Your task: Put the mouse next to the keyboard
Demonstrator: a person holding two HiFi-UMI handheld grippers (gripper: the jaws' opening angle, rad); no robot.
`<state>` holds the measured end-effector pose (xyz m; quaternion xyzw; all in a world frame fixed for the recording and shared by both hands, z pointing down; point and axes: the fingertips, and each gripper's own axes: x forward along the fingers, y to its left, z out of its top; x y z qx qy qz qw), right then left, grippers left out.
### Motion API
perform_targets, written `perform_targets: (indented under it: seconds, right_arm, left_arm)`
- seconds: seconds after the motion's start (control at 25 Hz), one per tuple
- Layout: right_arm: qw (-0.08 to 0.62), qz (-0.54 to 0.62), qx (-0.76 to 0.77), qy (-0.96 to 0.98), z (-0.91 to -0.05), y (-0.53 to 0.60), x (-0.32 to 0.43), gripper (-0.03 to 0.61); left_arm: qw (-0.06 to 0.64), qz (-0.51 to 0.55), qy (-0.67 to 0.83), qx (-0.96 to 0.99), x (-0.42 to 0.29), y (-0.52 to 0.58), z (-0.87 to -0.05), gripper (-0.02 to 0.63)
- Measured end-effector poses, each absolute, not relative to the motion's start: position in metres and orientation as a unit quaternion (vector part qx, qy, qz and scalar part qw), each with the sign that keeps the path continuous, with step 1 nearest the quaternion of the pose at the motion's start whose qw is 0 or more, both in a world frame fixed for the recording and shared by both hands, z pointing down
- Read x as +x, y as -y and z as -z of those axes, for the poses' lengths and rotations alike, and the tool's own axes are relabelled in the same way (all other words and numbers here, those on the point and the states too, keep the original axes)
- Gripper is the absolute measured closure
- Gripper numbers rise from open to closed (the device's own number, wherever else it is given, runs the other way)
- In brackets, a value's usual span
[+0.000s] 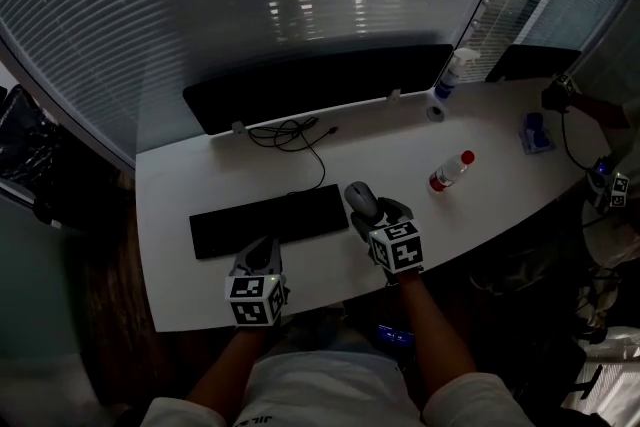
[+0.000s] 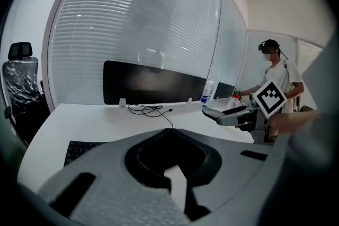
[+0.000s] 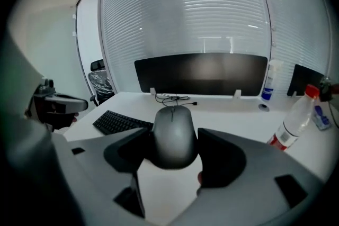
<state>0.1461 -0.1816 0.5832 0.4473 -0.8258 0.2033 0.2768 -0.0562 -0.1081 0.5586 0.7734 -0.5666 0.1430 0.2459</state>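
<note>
- Right gripper (image 3: pixel 174 134): jaws part-open, one pressed to each flank of the computer mouse (image 3: pixel 174 141). It reads as grasping the mouse, not released.
- Computer mouse: sits between the right gripper's jaws, nose pointing away from the tool. Its underside looks to be on or just above the white desk (image 1: pixel 480 130); which of the two cannot be told.
- Left gripper (image 2: pixel 169 132): jaw tips clenched together with nothing between them. It is low over the desk's near edge, to the left of the right gripper.
- Keyboard (image 1: pixel 268 220): black, just left of the right gripper and ahead of the left one. Its right end lies just beside the mouse.
- Progress, as judged: the mouse is already placed by the keyboard's right end. What is left is to open the jaws and draw the tool clear.
- Plastic bottle (image 1: pixel 451 170): red cap, lying on its side ahead and to the right of the right gripper, apart from the mouse.
- Loose black cable (image 1: pixel 290 133): coiled on the desk further ahead, beyond the keyboard.
- Monitor (image 1: pixel 320 85): dark, farthest ahead, at the desk's back edge.
</note>
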Motion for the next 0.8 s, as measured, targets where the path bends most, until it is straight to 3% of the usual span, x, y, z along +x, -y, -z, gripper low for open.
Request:
perform_targets:
  seconds: [0.8]
  right_arm:
    - [0.327, -0.272, 0.494, 0.758, -0.697, 0.174, 0.185, 0.285]
  left_arm:
    - [0.252, -0.166, 0.557, 0.774, -0.038, 0.112, -0.571, 0.609]
